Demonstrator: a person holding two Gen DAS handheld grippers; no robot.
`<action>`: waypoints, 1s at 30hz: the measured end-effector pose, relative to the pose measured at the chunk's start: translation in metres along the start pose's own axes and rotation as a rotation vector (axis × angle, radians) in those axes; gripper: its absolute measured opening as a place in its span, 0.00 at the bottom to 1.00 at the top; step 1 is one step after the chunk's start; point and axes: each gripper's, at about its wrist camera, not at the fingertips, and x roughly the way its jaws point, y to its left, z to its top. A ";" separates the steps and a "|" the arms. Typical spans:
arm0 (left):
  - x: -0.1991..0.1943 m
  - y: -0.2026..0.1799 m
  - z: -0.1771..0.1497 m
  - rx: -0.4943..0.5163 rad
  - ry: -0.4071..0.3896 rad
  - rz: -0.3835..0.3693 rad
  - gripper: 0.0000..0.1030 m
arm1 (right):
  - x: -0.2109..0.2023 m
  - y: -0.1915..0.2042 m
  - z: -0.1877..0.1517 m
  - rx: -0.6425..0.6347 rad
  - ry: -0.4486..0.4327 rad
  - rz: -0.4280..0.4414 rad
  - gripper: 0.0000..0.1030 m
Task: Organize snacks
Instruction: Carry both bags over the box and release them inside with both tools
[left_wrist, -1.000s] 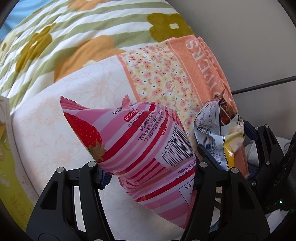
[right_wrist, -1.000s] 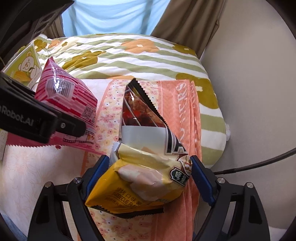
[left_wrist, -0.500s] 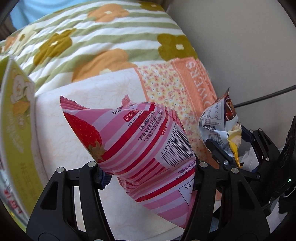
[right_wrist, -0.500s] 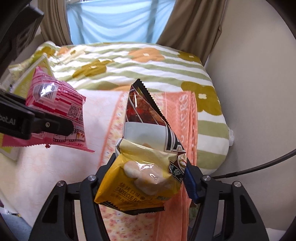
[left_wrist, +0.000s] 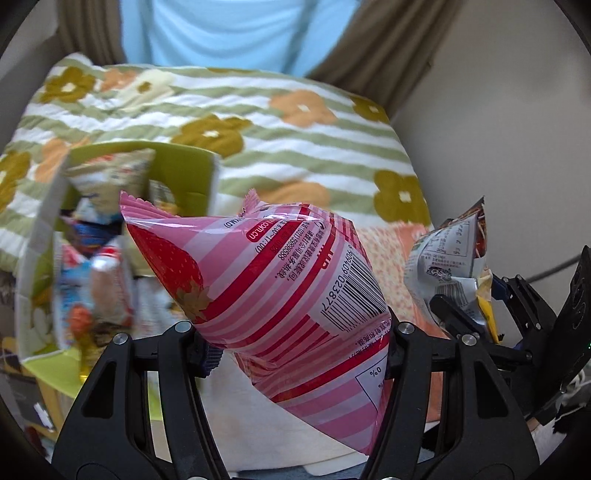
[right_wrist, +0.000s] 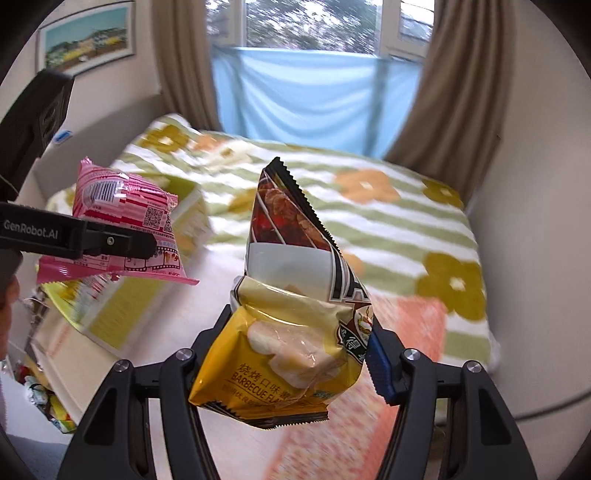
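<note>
My left gripper (left_wrist: 295, 343) is shut on a pink striped strawberry snack bag (left_wrist: 273, 280) and holds it in the air above the bed. The bag also shows at the left of the right wrist view (right_wrist: 122, 221). My right gripper (right_wrist: 291, 354) is shut on a yellow barbecue snack bag (right_wrist: 291, 332), also lifted; it shows at the right of the left wrist view (left_wrist: 450, 266). A green cardboard box (left_wrist: 177, 166) holding several snack packets sits on the bed to the left, below and beyond the pink bag.
The bed has a green striped flower quilt (left_wrist: 295, 122) and an orange floral cloth (right_wrist: 406, 325). A beige wall (left_wrist: 498, 147) runs along the right. Curtains and a blue sheet (right_wrist: 314, 96) hang at the far end. Loose snacks (right_wrist: 37, 398) lie low at the left.
Both grippers have risen and tilted up with their bags, so the window and curtains came into view. The green box has come into full view at the left.
</note>
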 end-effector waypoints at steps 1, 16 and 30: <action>-0.007 0.010 0.001 -0.010 -0.014 0.004 0.56 | -0.001 0.009 0.007 -0.009 -0.015 0.015 0.57; -0.051 0.183 0.039 -0.041 -0.052 0.027 0.56 | 0.029 0.153 0.088 -0.051 -0.070 0.145 0.58; 0.010 0.221 0.058 -0.006 0.087 -0.069 1.00 | 0.064 0.192 0.104 0.092 0.004 0.025 0.57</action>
